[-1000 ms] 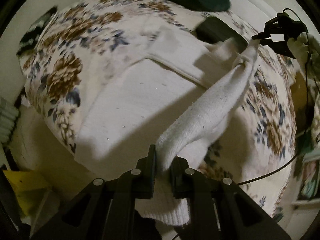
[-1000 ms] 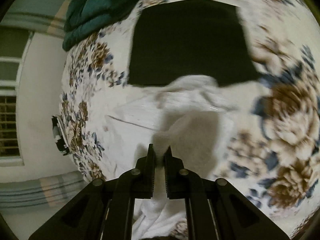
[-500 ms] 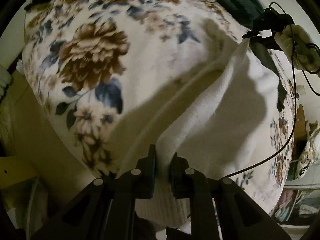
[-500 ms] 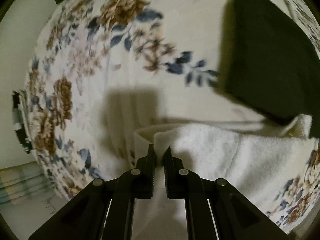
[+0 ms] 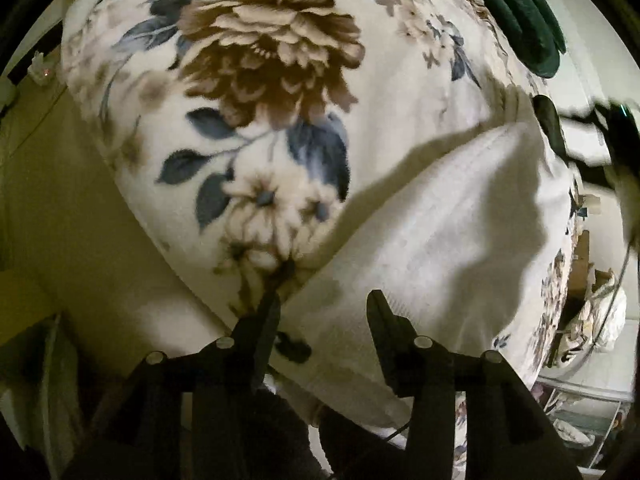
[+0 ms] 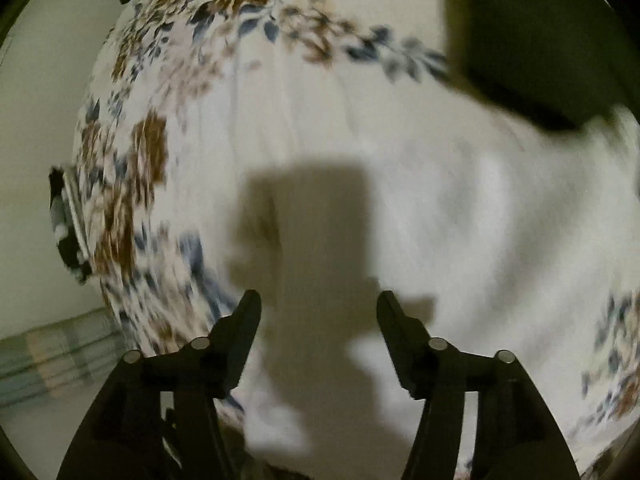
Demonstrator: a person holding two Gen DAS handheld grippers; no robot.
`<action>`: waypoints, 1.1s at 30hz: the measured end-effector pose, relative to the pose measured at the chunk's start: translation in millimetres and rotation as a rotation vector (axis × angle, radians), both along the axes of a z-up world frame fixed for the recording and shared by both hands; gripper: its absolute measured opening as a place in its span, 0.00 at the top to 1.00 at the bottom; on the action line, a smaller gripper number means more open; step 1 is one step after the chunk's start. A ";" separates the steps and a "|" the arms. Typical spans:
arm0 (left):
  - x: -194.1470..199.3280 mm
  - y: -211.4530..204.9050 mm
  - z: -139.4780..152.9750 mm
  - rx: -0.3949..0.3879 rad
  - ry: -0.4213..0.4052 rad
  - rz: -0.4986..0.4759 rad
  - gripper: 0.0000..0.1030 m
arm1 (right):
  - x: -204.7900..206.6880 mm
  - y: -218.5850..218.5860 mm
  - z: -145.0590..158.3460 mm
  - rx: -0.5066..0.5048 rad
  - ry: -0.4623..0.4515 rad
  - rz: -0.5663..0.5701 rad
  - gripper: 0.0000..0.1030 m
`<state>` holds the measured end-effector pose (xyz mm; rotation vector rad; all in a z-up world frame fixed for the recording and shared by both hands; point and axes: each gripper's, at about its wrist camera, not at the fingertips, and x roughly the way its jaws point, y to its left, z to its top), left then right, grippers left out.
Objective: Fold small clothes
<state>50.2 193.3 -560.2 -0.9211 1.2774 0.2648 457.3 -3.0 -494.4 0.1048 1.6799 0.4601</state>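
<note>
A white knitted garment lies folded on the floral bedspread. In the left wrist view my left gripper is open, its fingers apart over the garment's near edge, holding nothing. The right gripper shows blurred at the far right of that view. In the right wrist view my right gripper is open and empty above the white garment, with its shadow on the cloth. The view is motion-blurred.
A folded dark garment lies beside the white one; it shows as a dark sliver in the left wrist view. A dark green blanket lies at the bed's far side. The bed edge drops off near my left gripper.
Both grippers have opened and let go of the white garment, which now lies folded on the bed. Both have moved closer to the bedspread.
</note>
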 end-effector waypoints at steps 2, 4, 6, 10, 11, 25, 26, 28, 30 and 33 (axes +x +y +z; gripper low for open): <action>3.8 -1.1 0.0 0.012 0.006 -0.028 0.56 | -48.0 -31.2 -2.1 -0.033 0.019 0.000 0.38; 12.4 -5.1 -2.9 0.038 0.021 -0.074 0.55 | -94.4 -52.8 -11.7 -0.074 0.048 -0.009 0.38; 23.8 -10.5 -9.1 0.060 0.030 -0.112 0.55 | -152.5 -78.7 -34.3 -0.098 0.137 -0.039 0.38; 40.5 -19.8 -15.2 0.117 0.050 -0.189 0.56 | -242.1 -107.2 -89.7 -0.091 0.323 -0.131 0.38; 43.9 -22.4 -14.9 0.135 0.050 -0.203 0.56 | -256.6 -110.8 -100.6 -0.080 0.337 -0.161 0.39; 27.8 -33.9 32.1 0.218 0.030 -0.221 1.00 | -327.0 -153.2 -85.9 -0.103 0.213 -0.295 0.95; 25.5 -34.3 35.8 0.222 0.026 -0.229 1.00 | -328.8 -156.8 -84.9 -0.105 0.209 -0.294 0.95; 22.3 -32.9 37.8 0.205 0.021 -0.254 0.98 | -326.3 -163.4 -84.9 -0.118 0.211 -0.287 0.95; 21.9 -33.6 27.8 0.176 0.038 -0.264 0.97 | -325.8 -172.5 -98.4 -0.119 0.257 -0.296 0.96; 25.6 -34.7 9.6 0.136 0.050 -0.267 0.85 | -325.2 -190.8 -111.9 -0.060 0.323 -0.347 0.87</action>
